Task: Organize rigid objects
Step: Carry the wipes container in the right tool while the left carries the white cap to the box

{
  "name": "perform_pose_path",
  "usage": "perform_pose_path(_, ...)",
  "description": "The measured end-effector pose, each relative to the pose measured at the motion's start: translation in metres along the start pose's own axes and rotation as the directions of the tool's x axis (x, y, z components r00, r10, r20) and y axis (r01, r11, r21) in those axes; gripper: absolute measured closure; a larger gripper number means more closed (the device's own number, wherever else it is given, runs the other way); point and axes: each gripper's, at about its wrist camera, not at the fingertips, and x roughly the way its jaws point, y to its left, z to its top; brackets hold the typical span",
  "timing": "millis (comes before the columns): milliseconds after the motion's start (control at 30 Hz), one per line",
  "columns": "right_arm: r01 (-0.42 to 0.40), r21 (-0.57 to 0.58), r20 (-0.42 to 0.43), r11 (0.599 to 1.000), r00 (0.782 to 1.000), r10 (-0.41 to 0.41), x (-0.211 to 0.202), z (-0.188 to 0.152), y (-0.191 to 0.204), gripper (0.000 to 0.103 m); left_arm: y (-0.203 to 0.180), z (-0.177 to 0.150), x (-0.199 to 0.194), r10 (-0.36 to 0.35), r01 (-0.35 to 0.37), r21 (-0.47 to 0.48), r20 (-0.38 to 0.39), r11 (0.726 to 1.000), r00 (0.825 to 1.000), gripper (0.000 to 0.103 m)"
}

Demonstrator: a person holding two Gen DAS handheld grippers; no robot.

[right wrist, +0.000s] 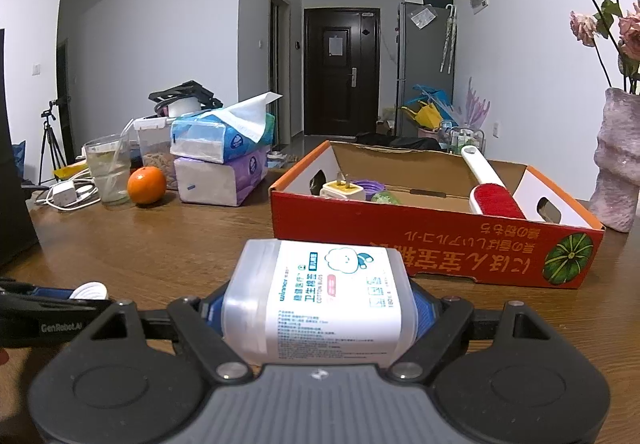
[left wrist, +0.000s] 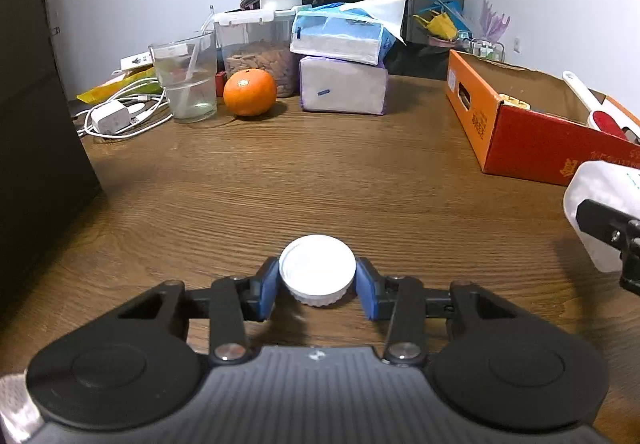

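My left gripper (left wrist: 317, 282) is shut on a white ribbed round lid (left wrist: 317, 269), held just above the wooden table (left wrist: 320, 172). My right gripper (right wrist: 318, 308) is shut on a clear plastic cotton-swab box (right wrist: 320, 298) with a white label, lying sideways between the blue pads. That box also shows at the right edge of the left wrist view (left wrist: 604, 212). The lid shows small at the left of the right wrist view (right wrist: 90, 290). An open orange-red cardboard box (right wrist: 436, 240) stands right ahead of the swab box; it holds a white charger (right wrist: 342, 190), a purple lid (right wrist: 370, 186) and a red lint brush (right wrist: 494, 196).
At the table's back left stand an orange (left wrist: 250, 92), a plastic cup with a straw (left wrist: 188, 84), a nut container (left wrist: 256, 52), stacked tissue packs (left wrist: 342, 64) and a white charger with cable (left wrist: 114, 118). A black object (left wrist: 36, 116) stands at the left. A vase (right wrist: 616, 160) stands far right.
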Motion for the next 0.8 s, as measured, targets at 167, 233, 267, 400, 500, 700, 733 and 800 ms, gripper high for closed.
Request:
perform_pose_path(167, -0.002, 0.007, 0.012, 1.0, 1.0, 0.002, -0.006, 0.0, -0.006, 0.021, -0.006, 0.0, -0.008, -0.012, 0.012, 0.0, 0.026, 1.0, 1.0, 0.061)
perform_pose_path(233, -0.003, 0.011, 0.019, 1.0, 1.0, 0.003, -0.009, 0.0, -0.01, 0.021, -0.01, 0.0, -0.012, -0.01, 0.01, 0.008, 0.036, 1.0, 0.999, 0.061)
perform_pose_path(267, -0.002, 0.013, 0.021, 1.0, 1.0, 0.002, -0.01, 0.001, -0.011, 0.021, -0.012, 0.0, -0.014, -0.009, 0.008, 0.014, 0.043, 1.0, 0.999, 0.061)
perform_pose_path(400, -0.003, 0.021, 0.04, 1.0, 0.999, 0.002, -0.018, 0.002, -0.016, 0.021, -0.021, 0.001, -0.023, -0.017, 0.016, 0.018, 0.067, 1.0, 0.998, 0.061)
perform_pose_path(500, -0.004, 0.028, 0.057, 1.0, 0.998, 0.003, -0.026, 0.003, -0.022, 0.021, -0.027, 0.001, -0.03, -0.022, 0.02, 0.015, 0.085, 1.0, 0.996, 0.061)
perform_pose_path(700, -0.002, 0.046, 0.088, 0.999, 0.996, -0.002, -0.037, 0.007, -0.035, 0.021, -0.042, 0.006, -0.046, -0.027, 0.026, 0.009, 0.122, 1.0, 0.992, 0.061)
perform_pose_path(733, -0.001, 0.05, 0.094, 0.999, 0.996, -0.004, -0.039, 0.008, -0.038, 0.021, -0.044, 0.007, -0.049, -0.032, 0.031, 0.007, 0.128, 0.999, 0.991, 0.061)
perform_pose_path(800, 0.001, 0.057, 0.102, 0.998, 0.995, -0.007, -0.042, 0.01, -0.042, 0.021, -0.05, 0.009, -0.054, -0.041, 0.04, 0.007, 0.138, 0.999, 0.99, 0.061)
